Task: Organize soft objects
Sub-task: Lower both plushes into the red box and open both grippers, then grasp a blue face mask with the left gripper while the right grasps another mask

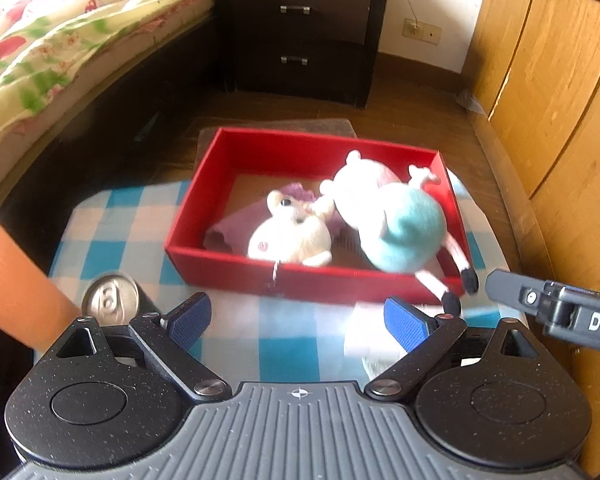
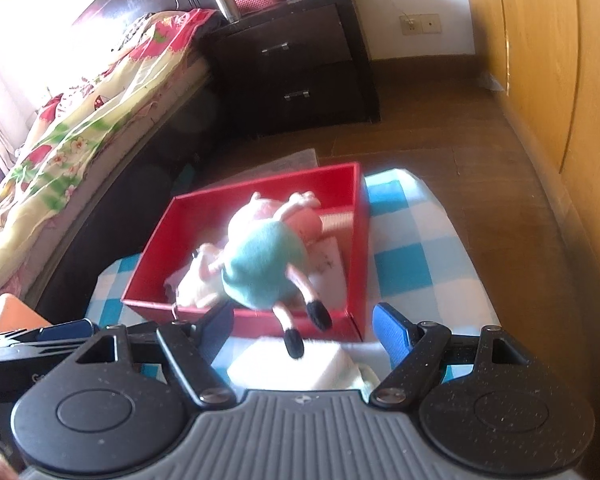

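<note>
A red box (image 1: 236,268) (image 2: 352,248) stands on the blue-and-white checked cloth (image 1: 132,220). Inside it lie a white mouse plush (image 1: 288,236) and a pink pig plush in a teal dress (image 1: 404,228) (image 2: 260,268). The pig's black-shoed legs (image 2: 296,340) hang over the box's near wall. A white soft block (image 2: 284,364) (image 1: 364,340) lies on the cloth just in front of the box. My left gripper (image 1: 298,320) is open and empty, short of the box's near wall. My right gripper (image 2: 306,328) is open above the white block, its pads clear of the pig's feet.
A drink can (image 1: 110,300) and an orange object (image 1: 16,288) stand at the cloth's left edge by the left fingers. A bed (image 1: 52,60) lies to the left, a dark nightstand (image 1: 300,32) behind, a wooden wardrobe (image 1: 548,80) to the right.
</note>
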The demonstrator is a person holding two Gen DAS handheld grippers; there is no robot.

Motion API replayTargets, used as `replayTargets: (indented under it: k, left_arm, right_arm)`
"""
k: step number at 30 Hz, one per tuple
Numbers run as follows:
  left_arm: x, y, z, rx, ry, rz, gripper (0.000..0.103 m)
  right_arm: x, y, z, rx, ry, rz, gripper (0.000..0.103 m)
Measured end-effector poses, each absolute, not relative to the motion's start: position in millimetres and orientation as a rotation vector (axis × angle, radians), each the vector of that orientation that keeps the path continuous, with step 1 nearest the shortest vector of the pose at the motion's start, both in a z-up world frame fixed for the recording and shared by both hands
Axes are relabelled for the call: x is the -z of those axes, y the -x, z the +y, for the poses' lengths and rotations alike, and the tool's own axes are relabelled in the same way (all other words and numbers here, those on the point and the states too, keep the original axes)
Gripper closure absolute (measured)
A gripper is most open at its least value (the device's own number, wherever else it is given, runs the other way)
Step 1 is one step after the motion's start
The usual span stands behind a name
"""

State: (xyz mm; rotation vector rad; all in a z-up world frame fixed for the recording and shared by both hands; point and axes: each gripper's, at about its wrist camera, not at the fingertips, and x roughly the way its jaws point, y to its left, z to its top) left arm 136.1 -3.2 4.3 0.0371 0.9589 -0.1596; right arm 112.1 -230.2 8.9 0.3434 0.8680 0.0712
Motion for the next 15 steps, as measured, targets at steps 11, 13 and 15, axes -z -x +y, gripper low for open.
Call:
replayTargets:
  k: [11, 13, 15]
  left_arm:
    - [1, -109, 8, 0.152, -0.03, 0.983, 0.013]
    - [3, -105, 9, 0.156, -0.034, 0.987, 0.013]
    - [6, -101, 9, 0.154, -0.036, 0.994, 0.013]
  right_arm:
    - [-8, -90, -230, -0.066, -0.32, 0.874, 0.047]
    - [-7, -86, -229, -0.07, -0.314, 0.879, 0.047]
    - [-4, -82, -227, -0.07, -0.309, 0.886, 0.047]
